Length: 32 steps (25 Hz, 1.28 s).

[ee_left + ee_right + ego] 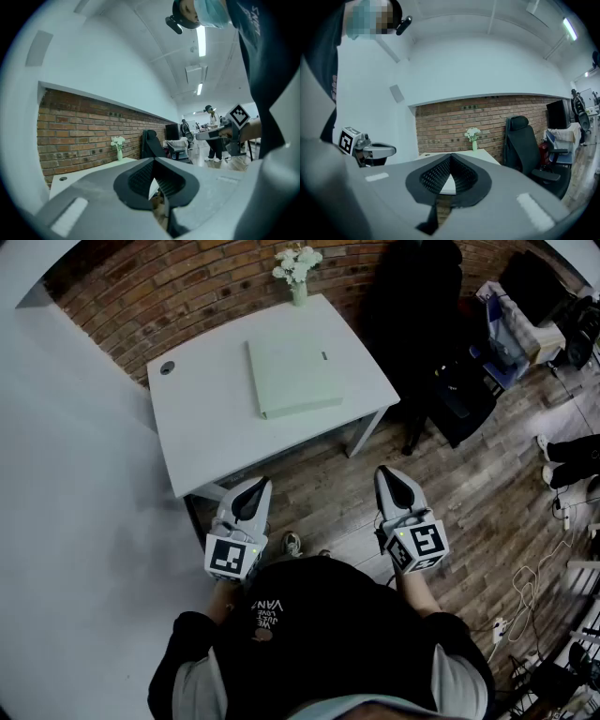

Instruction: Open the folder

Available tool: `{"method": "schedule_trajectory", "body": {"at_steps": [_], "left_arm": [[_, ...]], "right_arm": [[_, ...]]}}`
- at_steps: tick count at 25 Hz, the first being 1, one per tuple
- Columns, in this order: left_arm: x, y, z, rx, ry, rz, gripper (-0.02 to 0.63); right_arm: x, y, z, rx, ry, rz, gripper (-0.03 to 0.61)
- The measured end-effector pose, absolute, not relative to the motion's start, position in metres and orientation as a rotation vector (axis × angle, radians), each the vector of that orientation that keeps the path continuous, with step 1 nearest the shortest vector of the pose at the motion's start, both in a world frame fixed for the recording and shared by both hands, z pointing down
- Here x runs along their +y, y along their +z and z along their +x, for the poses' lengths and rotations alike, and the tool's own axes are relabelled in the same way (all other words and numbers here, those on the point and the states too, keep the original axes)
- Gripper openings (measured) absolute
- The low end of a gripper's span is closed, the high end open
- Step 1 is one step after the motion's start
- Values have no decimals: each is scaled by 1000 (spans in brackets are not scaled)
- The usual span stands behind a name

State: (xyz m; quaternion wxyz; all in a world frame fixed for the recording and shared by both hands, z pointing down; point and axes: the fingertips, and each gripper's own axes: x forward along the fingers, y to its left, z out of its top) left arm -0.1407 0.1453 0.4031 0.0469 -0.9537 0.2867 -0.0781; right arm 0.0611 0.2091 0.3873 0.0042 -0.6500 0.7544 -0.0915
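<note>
**Both tools shut and empty, folder closed on the counter**

I held my left tool (pixel 260 486) and my right tool (pixel 385 472) in front of my body, above the wooden floor (pixel 487 512), at the near side of the white counter (pixel 202 423). They were apart from each other, and both pointed roughly level toward the counter. Neither of them touched anything.

In the left gripper view, the two jaws of the left tool (pixel 153 160) were pressed together at the tips, with nothing between them. In the right gripper view, the right tool (pixel 451 155) looked the same: jaws together and nothing held.

The folder (pixel 292 377), pale green, lay flat and closed on the counter, toward its far right part. It was well apart from both tools. In the gripper views only a thin pale strip of the counter top showed behind the jaws, so I could not be sure the folder was visible there.

A vase of white flowers (pixel 298 270) stood at the far edge of the counter, near the brick wall (pixel 141 296). A black office chair (pixel 524 140) stood to the right of the counter.
</note>
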Motion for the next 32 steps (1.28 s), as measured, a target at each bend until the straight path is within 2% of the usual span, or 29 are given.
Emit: {"method": "schedule_trajectory", "body": {"at_steps": [20,32], "left_arm": [[196,406,-134,1004,-256,-2918,0],[151,407,-110,913,-250,-2929,0]], "right_arm": [[242,392,72,2414,-333,-1904,-3],[202,399,80,2396,-334,-1942,-3]]}}
